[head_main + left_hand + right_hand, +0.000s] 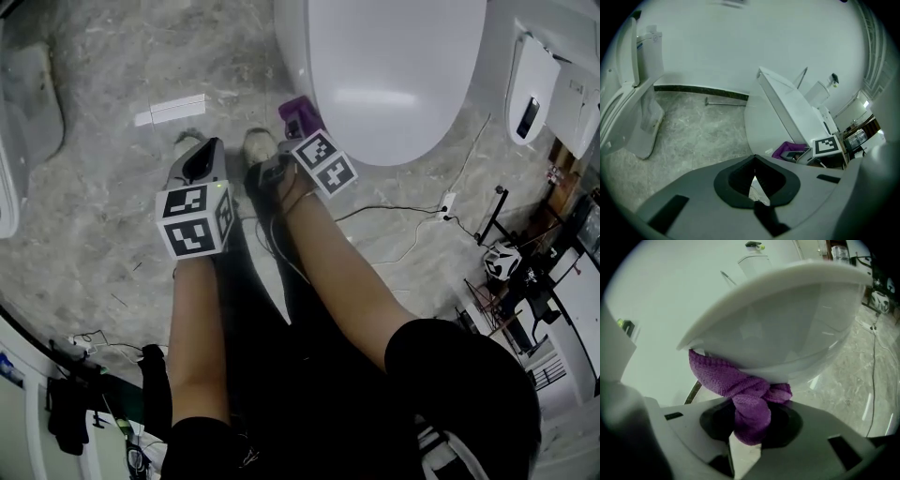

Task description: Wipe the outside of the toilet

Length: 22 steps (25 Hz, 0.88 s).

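A white toilet (389, 66) with its lid down fills the top of the head view. My right gripper (298, 127) is shut on a purple cloth (740, 390), and the cloth is pressed against the underside of the toilet bowl (787, 333) near its front left. My left gripper (200, 164) hangs over the marble floor to the left of the toilet, shut with nothing in it. In the left gripper view the toilet (787, 112), the purple cloth (787, 150) and the right gripper's marker cube (826, 145) show at the right.
A white bar-shaped object (172, 110) lies on the floor left of the toilet. Another white fixture (633, 103) stands at the far left. A white cable (412, 211) runs over the floor to the right, near a wall unit (530, 89) and clutter.
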Motion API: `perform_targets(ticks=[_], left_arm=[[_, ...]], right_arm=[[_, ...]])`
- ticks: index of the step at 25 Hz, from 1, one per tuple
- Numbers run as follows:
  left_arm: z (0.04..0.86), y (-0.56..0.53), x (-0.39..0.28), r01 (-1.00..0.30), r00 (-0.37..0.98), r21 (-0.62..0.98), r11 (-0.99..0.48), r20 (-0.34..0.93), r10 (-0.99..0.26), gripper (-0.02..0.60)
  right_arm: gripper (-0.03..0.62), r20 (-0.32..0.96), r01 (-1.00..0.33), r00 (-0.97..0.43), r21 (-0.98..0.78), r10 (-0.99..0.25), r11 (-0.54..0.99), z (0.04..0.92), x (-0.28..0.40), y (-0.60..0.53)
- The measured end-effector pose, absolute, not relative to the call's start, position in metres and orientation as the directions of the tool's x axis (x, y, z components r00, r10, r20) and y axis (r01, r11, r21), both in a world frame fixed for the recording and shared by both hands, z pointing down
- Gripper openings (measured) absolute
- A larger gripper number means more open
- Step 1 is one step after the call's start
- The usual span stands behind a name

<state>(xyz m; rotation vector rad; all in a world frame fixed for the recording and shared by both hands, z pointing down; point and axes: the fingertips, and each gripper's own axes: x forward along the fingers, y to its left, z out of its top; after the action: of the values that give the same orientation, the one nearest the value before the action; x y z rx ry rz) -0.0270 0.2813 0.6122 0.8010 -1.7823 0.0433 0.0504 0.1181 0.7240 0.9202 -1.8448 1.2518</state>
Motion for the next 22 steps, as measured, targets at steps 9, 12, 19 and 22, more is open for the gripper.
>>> perform_targets(ticks=[9,12,19,22], left_arm=[[0.627,0.265,-0.094,-0.643,-0.047,0.392,0.658,0.838,-0.544,0.006],[0.629,0.264,-0.117,-0.671,-0.016,0.401,0.623,0.833,-0.553,0.006],[0.631,0.264,-0.187,-0.745,0.06,0.406,0.529,0.831,-0.553,0.006],[0.628,0.265,-0.215,-0.782,0.081,0.395,0.482,0.831,-0.55,0.006]], right_arm=[[0.121,0.865,-0.892,-0.444,-0.402,-0.235,0.205,0.726,0.015,0.12],[0.121,0.864,-0.905,-0.425,-0.396,-0.271,0.157,0.725,-0.005,0.116],[0.121,0.854,-0.921,-0.375,-0.387,-0.36,0.039,0.724,-0.056,0.107],[0.121,0.851,-0.922,-0.355,-0.386,-0.386,-0.002,0.722,-0.07,0.109]])
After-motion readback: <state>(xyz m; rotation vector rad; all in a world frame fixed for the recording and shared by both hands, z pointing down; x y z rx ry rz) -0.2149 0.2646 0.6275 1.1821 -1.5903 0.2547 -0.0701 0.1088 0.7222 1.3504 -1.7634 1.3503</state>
